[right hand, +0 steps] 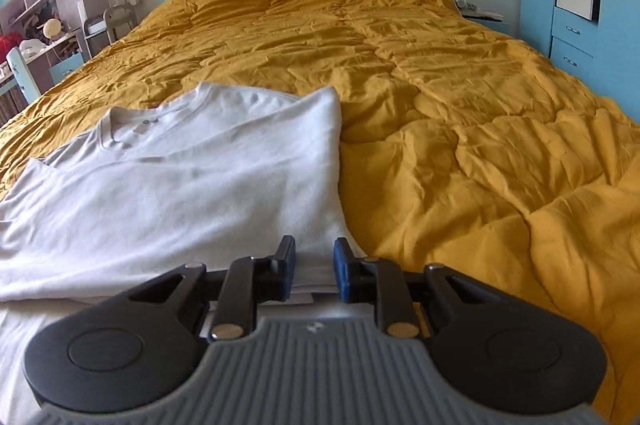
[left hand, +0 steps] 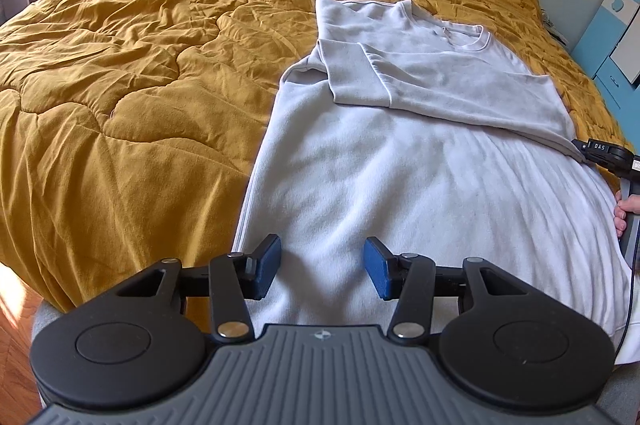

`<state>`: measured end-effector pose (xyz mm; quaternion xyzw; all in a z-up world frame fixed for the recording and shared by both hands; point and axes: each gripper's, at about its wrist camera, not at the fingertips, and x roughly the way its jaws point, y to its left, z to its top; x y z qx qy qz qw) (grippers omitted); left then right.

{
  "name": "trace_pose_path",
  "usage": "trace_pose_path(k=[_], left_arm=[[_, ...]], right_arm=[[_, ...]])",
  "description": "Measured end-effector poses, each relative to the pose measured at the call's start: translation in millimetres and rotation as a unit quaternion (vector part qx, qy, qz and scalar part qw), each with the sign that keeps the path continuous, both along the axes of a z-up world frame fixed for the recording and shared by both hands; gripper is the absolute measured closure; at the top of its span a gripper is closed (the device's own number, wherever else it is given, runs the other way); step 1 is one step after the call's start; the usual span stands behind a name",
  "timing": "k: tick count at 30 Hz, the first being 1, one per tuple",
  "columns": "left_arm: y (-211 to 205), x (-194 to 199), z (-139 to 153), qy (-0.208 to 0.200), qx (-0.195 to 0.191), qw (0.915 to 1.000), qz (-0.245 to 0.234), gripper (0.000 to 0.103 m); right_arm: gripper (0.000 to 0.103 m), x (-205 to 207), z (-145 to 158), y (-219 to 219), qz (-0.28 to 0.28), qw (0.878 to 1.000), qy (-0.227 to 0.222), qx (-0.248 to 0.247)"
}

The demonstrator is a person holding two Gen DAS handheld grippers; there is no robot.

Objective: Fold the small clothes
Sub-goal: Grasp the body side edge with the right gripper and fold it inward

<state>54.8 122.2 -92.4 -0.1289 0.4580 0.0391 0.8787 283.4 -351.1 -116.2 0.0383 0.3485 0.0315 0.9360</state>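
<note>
The shirt (left hand: 400, 177) lies flat on the quilt (left hand: 140, 65) of the bed, collar away from the person, with both sleeves already laid across the chest. The side folds look done, so the step in hand is likely the lengthwise fold: hem up toward the collar.

The left gripper (left hand: 322, 271) hovers over the lower part of the shirt with its jaws well apart and nothing between them. The right gripper (right hand: 315, 271) sits at the shirt's right edge, where the folded sleeve meets the body; its jaws stand close together with white cloth in the narrow gap. Whether the pads truly pinch that cloth is hard to tell from this angle.

To do this well:
- Settle the right grip first; it should catch all layers at the edge, or the sleeve will slip loose when lifted.
- Bring the left gripper to the matching spot on the left edge and close on the same layers.
- Lift both sides evenly, only clear of the quilt, and carry the hem level to the collar.
- The quilt is soft and rumpled, so avoid pinching it with the shirt.
</note>
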Motion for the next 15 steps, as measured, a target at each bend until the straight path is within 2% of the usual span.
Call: trace_pose_path(k=[2,5,6,7,10,12,14,15], left_arm=[[2.8,-0.1,0.3,0.002,-0.008,1.0000,0.005,0.046],[5.3,1.3,2.0,0.008,-0.021,0.9996,0.019,0.046],[5.5,1.0,3.2,0.007,-0.023,0.9995,0.022,0.046],[5.5,0.4,4.3,0.006,-0.024,0.9994,0.023,0.046],[4.8,-1.6,8.0,0.003,-0.023,0.9995,0.022,0.046],[5.7,-4.0,13.1,-0.004,-0.028,0.9993,0.025,0.046],[5.9,-8.0,20.3,-0.020,-0.031,0.9990,0.027,0.046],[5.2,-11.4,25.9,-0.035,-0.027,0.9987,0.028,0.046]], right_arm=[[0.103,-0.2,-4.7,-9.2,-0.031,1.000,0.002,0.004],[0.103,-3.4,-3.2,-14.7,-0.081,0.996,0.001,-0.028],[0.091,-4.7,-1.9,-16.3,-0.097,0.994,0.002,-0.043],[0.091,-7.5,1.2,-21.1,-0.108,0.993,0.000,-0.041],[0.087,-26.8,16.6,-40.4,-0.120,0.992,-0.032,0.030],[0.080,-39.9,29.2,-48.8,-0.129,0.989,-0.046,0.051],[0.078,-55.5,43.5,-55.6,-0.133,0.987,-0.057,0.072],[0.073,-64.9,51.1,-59.0,-0.130,0.986,-0.064,0.088]])
